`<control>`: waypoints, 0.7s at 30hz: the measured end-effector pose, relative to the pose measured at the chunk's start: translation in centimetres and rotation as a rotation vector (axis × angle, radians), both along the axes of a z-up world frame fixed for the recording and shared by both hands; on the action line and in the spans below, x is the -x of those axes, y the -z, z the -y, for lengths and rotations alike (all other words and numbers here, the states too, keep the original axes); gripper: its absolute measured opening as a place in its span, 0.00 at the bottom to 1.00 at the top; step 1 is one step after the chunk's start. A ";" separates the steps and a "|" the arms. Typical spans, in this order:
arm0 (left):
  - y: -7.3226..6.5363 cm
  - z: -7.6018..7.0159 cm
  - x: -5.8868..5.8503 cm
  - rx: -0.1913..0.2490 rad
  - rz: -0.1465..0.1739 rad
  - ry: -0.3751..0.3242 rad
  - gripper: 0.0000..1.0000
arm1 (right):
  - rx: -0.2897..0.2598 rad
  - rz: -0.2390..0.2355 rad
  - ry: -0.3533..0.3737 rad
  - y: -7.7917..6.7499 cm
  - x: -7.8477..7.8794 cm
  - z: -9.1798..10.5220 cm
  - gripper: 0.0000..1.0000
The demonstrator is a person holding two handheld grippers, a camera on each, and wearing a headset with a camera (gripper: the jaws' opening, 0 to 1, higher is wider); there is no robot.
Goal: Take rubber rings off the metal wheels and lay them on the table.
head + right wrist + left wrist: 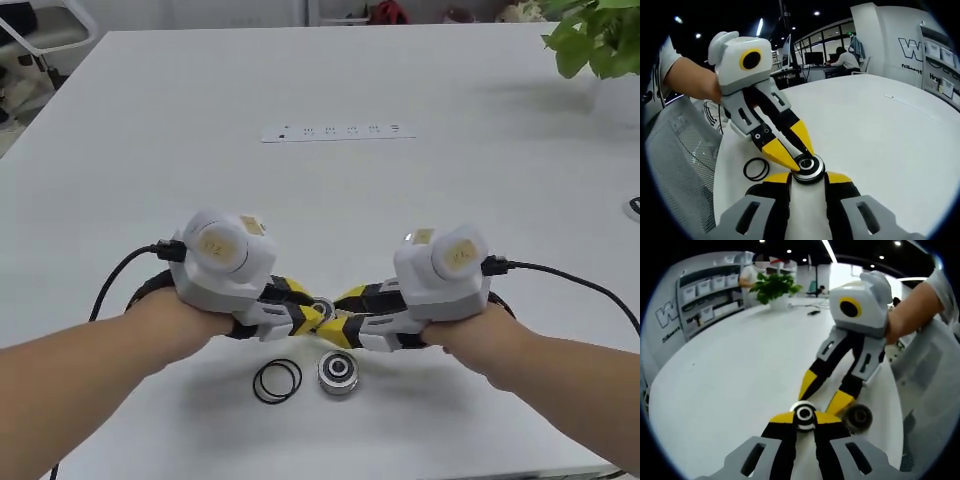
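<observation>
A small metal wheel point(322, 309) with a black rubber ring is held above the table between both grippers. My right gripper point(808, 179) is shut on the wheel point(809, 167), one yellow tip on each side. My left gripper point(804, 419) comes in from the left and is shut on the rim of the same wheel point(804, 414); I cannot tell whether it pinches the ring alone. In the head view the left gripper point(310, 318) and right gripper point(338, 322) meet tip to tip. Two loose black rubber rings point(277, 381) lie overlapped on the table below, next to a second metal wheel point(339, 371).
The white table point(330, 200) stretches far ahead, with a white power strip point(338, 132) lying mid-table. A potted green plant point(595, 35) stands at the far right corner. The front edge runs close to the loose rings point(756, 169). Black cables trail from both grippers.
</observation>
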State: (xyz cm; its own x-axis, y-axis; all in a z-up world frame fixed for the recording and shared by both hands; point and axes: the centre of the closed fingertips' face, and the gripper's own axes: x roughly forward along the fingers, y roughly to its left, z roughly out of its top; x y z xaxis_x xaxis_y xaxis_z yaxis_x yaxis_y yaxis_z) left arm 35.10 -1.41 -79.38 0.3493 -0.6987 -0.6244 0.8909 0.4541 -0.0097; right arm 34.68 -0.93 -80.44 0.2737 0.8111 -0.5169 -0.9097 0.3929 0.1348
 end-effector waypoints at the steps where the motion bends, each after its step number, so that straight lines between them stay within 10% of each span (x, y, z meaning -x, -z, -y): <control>1: 0.0 0.0 0.0 0.000 0.000 -0.001 0.14 | -0.001 0.001 0.000 0.0 0.0 0.0 0.23; 21: 0.0 -0.1 -0.1 0.007 0.000 -0.017 0.13 | 0.008 -0.017 0.006 0.2 0.3 0.7 0.15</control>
